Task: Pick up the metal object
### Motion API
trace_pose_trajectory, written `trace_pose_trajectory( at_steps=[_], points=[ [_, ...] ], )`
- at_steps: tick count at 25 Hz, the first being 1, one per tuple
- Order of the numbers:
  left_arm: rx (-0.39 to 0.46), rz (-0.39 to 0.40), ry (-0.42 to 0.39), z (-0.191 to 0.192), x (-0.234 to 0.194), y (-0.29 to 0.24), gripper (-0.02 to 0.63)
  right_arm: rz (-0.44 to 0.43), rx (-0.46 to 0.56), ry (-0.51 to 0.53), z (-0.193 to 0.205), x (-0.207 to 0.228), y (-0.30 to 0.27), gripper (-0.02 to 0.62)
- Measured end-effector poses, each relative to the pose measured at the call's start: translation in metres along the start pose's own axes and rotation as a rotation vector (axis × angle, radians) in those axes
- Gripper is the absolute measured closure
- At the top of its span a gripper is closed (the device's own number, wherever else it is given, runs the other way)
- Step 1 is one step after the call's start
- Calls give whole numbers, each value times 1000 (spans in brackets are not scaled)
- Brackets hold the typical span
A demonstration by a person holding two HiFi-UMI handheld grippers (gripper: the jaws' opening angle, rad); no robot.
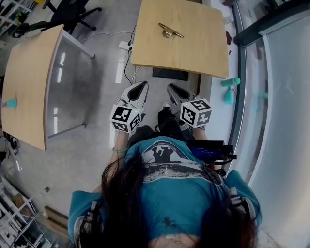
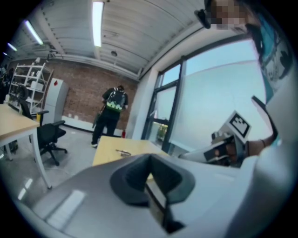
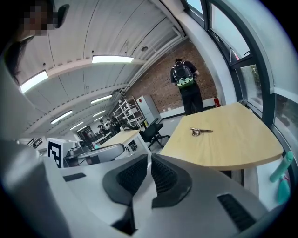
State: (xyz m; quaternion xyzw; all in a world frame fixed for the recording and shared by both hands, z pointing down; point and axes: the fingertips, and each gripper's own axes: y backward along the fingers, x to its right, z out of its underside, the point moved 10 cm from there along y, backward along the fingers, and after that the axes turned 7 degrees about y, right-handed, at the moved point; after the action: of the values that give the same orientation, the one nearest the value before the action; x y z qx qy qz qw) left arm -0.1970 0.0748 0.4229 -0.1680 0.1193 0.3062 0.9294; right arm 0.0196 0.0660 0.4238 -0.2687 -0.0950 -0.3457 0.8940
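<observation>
The metal object (image 1: 169, 31), a brass-coloured bar on a small base, lies on the far part of a light wooden table (image 1: 198, 43). It also shows small in the left gripper view (image 2: 123, 152) and in the right gripper view (image 3: 200, 131). Both grippers are held low in front of the person, well short of the table. The left gripper (image 1: 141, 87) has its jaws shut with nothing in them. So does the right gripper (image 1: 173, 89). In their own views the dark pads meet on the left gripper (image 2: 150, 160) and on the right gripper (image 3: 150, 160).
A second wooden table (image 1: 29, 77) stands to the left, with a teal thing (image 1: 9, 103) on it. An office chair (image 1: 72, 12) is behind it. A glass wall (image 1: 281, 97) runs along the right, with a teal bottle (image 1: 230, 89) at its foot. A person with a backpack (image 3: 186, 86) stands beyond the table.
</observation>
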Motion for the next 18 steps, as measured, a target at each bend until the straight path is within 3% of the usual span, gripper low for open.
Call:
trace_pose_trajectory(
  at_steps=[8,18],
  points=[
    [-23,-55,1,-14,3,-106,606,-48,-15,-10,-35,108,-19,563],
    [-81,-49,0,-31,-6,-117,606,-30,-16,-66,-43,115,-22,563]
  ],
)
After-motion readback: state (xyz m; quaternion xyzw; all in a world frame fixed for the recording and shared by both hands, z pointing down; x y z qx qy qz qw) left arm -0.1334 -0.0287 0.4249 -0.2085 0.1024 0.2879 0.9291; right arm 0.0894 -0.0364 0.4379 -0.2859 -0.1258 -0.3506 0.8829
